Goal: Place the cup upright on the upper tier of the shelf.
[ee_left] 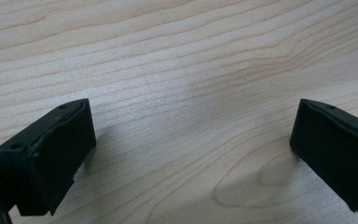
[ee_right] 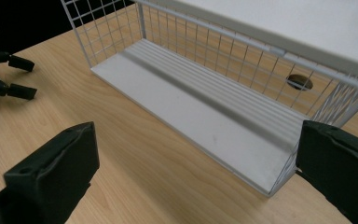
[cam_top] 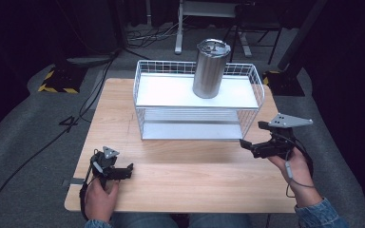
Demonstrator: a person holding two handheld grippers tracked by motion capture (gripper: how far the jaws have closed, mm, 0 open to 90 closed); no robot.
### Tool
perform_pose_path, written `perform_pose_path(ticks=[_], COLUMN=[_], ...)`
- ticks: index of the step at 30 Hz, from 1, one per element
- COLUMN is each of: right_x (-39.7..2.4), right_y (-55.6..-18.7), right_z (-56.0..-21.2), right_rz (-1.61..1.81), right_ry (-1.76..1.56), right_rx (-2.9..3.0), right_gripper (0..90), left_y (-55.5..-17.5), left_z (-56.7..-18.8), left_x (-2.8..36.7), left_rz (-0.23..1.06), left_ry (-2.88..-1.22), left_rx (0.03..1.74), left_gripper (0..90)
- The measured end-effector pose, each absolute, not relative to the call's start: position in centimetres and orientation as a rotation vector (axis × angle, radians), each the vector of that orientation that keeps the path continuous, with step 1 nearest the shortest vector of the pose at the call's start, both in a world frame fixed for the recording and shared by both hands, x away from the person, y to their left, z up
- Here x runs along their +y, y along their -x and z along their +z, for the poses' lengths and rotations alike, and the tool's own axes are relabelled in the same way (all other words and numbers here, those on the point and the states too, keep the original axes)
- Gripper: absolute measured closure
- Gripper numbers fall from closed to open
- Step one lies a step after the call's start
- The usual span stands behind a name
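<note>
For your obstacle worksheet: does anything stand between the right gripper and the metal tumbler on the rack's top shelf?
Nothing visible does: the right gripper is beside the wire rack, with the metal tumbler standing uncovered on top.

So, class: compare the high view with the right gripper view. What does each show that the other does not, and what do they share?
High view alone: the steel tumbler standing upright on the rack's top shelf, and the person's hands. Right gripper view alone: a dark oval hole behind the rack's mesh. Shared: the white wire rack, the wooden table, the open left gripper and the open right gripper.
</note>
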State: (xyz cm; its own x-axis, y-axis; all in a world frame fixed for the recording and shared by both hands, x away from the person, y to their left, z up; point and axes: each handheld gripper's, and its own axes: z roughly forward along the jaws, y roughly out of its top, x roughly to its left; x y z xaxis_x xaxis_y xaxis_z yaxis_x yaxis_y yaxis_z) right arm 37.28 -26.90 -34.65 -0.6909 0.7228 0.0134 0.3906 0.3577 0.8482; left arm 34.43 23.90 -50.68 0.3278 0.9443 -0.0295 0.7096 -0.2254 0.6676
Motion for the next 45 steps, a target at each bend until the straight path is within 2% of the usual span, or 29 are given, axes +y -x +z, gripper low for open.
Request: perform_pose_path(ticks=[23, 29, 40, 45], right_x=[-27.5, -27.6, -27.8, -27.6], right_y=[-36.0, -35.8, -35.2, -34.9], right_z=[-44.6, -47.2, -49.8, -50.3], right_rz=[1.133, 1.084, 1.007, 1.005], right_ry=[-1.072, -1.1, -1.106, -1.05], right_rx=[2.411, 2.465, 2.476, 2.431], right_gripper=[0.5, 7.8, 12.3, 9.7], left_y=[-34.4, -34.4, -34.4, -34.4], left_z=[-50.7, -50.7, -50.7, -50.7], left_x=[23.9, 23.9, 23.9, 23.9], left_rz=[0.52, 0.52, 0.52, 0.521], left_ry=[-2.013, -2.012, -2.012, -2.013], left_rx=[1.449, 1.449, 1.449, 1.449], left_gripper=[0.6, 0.5, 0.6, 0.5])
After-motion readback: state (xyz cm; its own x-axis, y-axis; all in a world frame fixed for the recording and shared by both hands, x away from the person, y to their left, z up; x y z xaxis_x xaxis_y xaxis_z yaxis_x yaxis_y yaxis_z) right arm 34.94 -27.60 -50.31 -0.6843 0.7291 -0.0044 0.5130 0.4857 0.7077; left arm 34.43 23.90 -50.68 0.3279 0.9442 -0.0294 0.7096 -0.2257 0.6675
